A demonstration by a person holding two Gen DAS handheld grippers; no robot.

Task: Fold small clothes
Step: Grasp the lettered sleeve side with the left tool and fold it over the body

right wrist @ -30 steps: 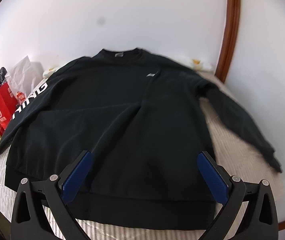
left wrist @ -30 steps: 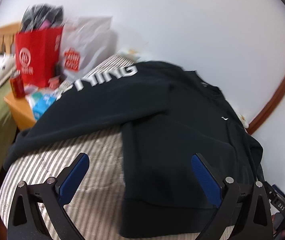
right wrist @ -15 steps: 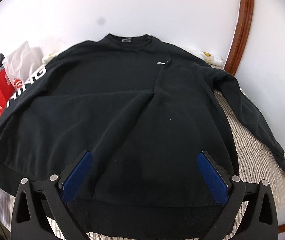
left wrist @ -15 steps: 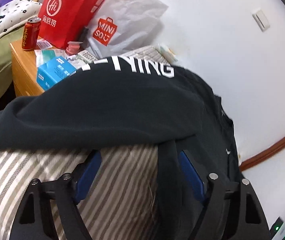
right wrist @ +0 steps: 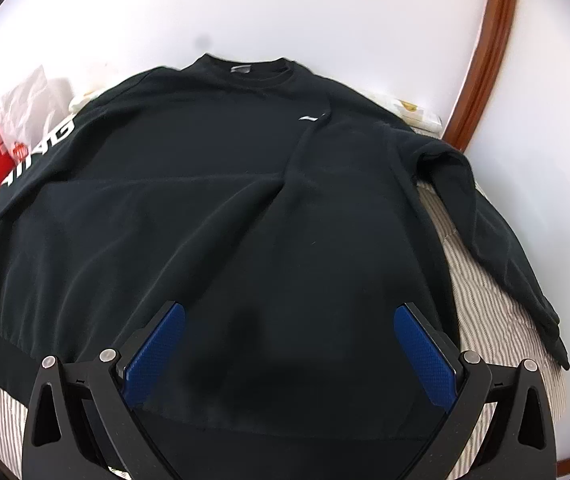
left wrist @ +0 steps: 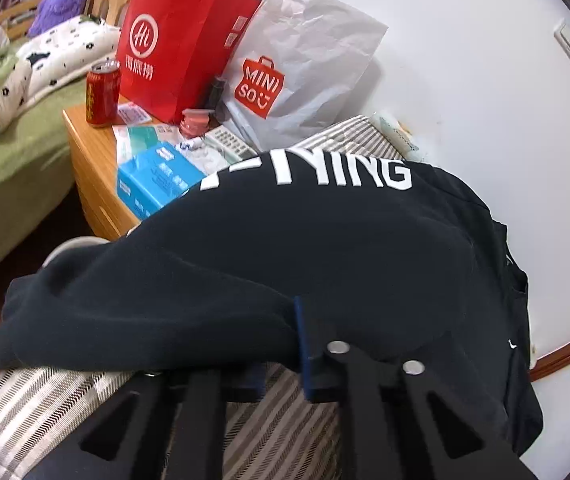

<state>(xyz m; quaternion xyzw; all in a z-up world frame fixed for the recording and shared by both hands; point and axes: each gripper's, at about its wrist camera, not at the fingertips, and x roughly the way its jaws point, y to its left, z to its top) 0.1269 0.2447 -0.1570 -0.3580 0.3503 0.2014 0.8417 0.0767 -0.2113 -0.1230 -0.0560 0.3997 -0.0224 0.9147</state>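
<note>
left sleeve pinch, slip risk

black sweatshirt (right wrist: 245,220) lies flat on striped bed (right wrist: 485,300). left tool (left wrist: 285,360) clamped on its left sleeve (left wrist: 165,300); right tool (right wrist: 289,356) apart above hem. risk: shallow pinch lets sleeve slip, bunching the fold.

"MINISO" on the white bag (left wrist: 305,76); "Hi" on the red bag (left wrist: 173,40); sleeve lettering (left wrist: 325,170) (ends "ING")

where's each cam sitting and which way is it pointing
Left wrist: sits on the left gripper, low at the sleeve edge, facing the bedside clutter; its fingers, closed on the sweatshirt, show.
Right wrist: sits on the right gripper, above the hem, facing the collar and wall; its open fingers show.
Shared: the sweatshirt, its white lettering, the red bag.
</note>
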